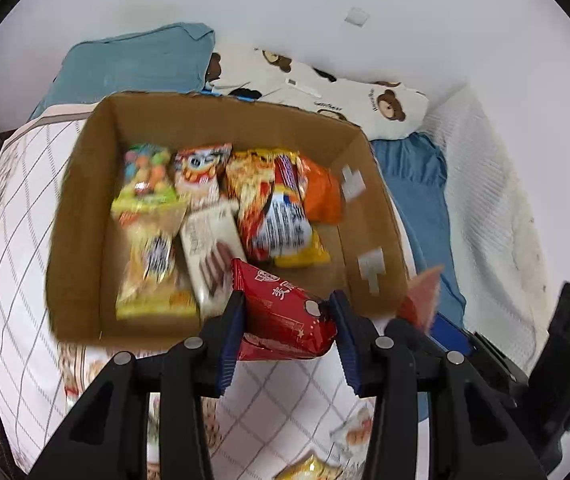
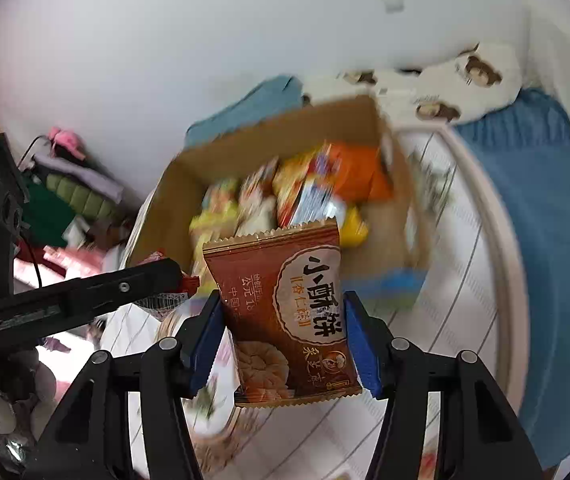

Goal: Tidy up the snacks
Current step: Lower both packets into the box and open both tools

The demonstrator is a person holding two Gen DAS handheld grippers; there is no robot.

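Note:
A cardboard box (image 1: 85, 208) sits on a checked quilt and holds several snack packs, among them a candy bag (image 1: 147, 184), a white wafer pack (image 1: 213, 248) and an orange pack (image 1: 323, 196). My left gripper (image 1: 285, 316) is shut on a red snack packet (image 1: 281, 312) at the box's near edge. My right gripper (image 2: 283, 328) is shut on a brown cookie packet (image 2: 285, 312), held just short of the box (image 2: 157, 216). The left gripper's arm (image 2: 85, 300) shows at the left of the right wrist view.
The checked quilt (image 1: 17, 240) covers the bed. A blue pillow (image 1: 133, 64) and a bear-print pillow (image 1: 325, 92) lie behind the box by the white wall. A blue blanket (image 2: 545, 220) lies to the right. More snacks (image 1: 309, 468) lie on the quilt near me.

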